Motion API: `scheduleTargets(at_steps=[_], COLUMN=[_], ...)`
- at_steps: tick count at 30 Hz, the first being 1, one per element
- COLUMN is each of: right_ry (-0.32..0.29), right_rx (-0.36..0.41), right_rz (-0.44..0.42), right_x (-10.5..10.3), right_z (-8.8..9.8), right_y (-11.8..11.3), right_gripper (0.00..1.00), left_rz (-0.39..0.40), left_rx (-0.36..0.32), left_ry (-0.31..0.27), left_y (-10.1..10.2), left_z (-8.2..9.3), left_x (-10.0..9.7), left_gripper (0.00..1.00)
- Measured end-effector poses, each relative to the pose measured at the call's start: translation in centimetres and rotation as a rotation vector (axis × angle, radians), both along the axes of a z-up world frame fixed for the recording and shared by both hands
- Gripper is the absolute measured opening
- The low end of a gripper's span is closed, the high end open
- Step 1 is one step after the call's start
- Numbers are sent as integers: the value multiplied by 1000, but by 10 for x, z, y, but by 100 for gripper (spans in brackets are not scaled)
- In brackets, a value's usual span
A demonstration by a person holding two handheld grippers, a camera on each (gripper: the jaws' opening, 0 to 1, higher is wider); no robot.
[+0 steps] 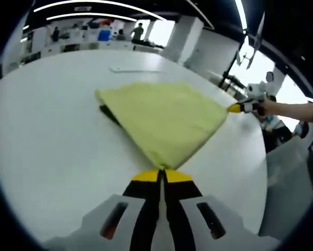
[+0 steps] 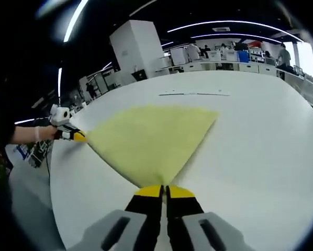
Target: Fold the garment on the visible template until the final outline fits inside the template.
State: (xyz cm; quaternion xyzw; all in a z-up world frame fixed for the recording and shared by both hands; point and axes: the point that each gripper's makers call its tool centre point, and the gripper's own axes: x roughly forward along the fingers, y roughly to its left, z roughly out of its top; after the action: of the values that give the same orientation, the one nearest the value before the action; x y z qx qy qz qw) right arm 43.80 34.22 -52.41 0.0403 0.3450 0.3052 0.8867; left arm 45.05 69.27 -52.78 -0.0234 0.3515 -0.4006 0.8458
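My left gripper [image 1: 161,175] is clamped on one corner of the yellow garment [image 1: 164,117], its yellow-tipped jaws pressed together with the cloth pinched between them. My right gripper [image 2: 163,191] is likewise closed on another corner of the same cloth, and in the left gripper view I see it off to the right, held by my hand [image 1: 258,106], gripping the far point of the fabric. The garment lies spread on the white table [image 1: 52,136], pulled taut between my two grippers so that it reads as a flat, fan-like triangle. A dark strip [image 1: 108,112] peeks out from under its far-left edge; I cannot tell whether that is the template or a shadow. I judge that I am partway through a fold, holding two corners ready to carry them over. The next move calls for lifting both corners together, keeping the edge straight, and laying them down so the edges line up and nothing spills outside the template. On the table beyond the garment lies a thin pale strip [image 2: 196,94]. Further off are desks, a white pillar [image 2: 138,49] and people standing in the background; none of it blocks the fold.
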Motion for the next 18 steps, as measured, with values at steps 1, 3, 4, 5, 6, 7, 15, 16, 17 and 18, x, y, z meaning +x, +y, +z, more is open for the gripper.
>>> scheduleTargets(at_steps=[1,3,4,5,6,7,15,16,17,18], right_ry=[1,-1,0,4,6,9,19,22,26,28], right_rx=[-1,-4,-6,0,3,3,13,19,22,24], right_rz=[-3,-4,-7,-8,-9,-8,-2,-2,-1,3], right_x=[0,0,0,0,-1,-2,-29,-33,-37,-42], right_z=[0,1,1,1,1,2,6,6,6,5], right_y=[-2,-3,-4,-4,-4,-2,-2,-2,-2,-1], right_gripper=[0,0,0,0,0,0,0,0,0,0], left_rz=[-1,-11,-12,-9,-10,-19,-72,-77,-77,-77], left_rx=[-2,12,7,-3,-5,0,25,26,26,25], left_ry=[2,-4,-4,2,2,-1,14,15,17,21], left_y=[1,8,6,5,7,7,5,5,6,7], left_z=[1,0,2,3,3,3,1,1,1,1], left_x=[-1,-2,-4,-5,-5,-8,-44,-48,-52,-56], left_gripper=[0,0,0,0,0,0,0,0,0,0])
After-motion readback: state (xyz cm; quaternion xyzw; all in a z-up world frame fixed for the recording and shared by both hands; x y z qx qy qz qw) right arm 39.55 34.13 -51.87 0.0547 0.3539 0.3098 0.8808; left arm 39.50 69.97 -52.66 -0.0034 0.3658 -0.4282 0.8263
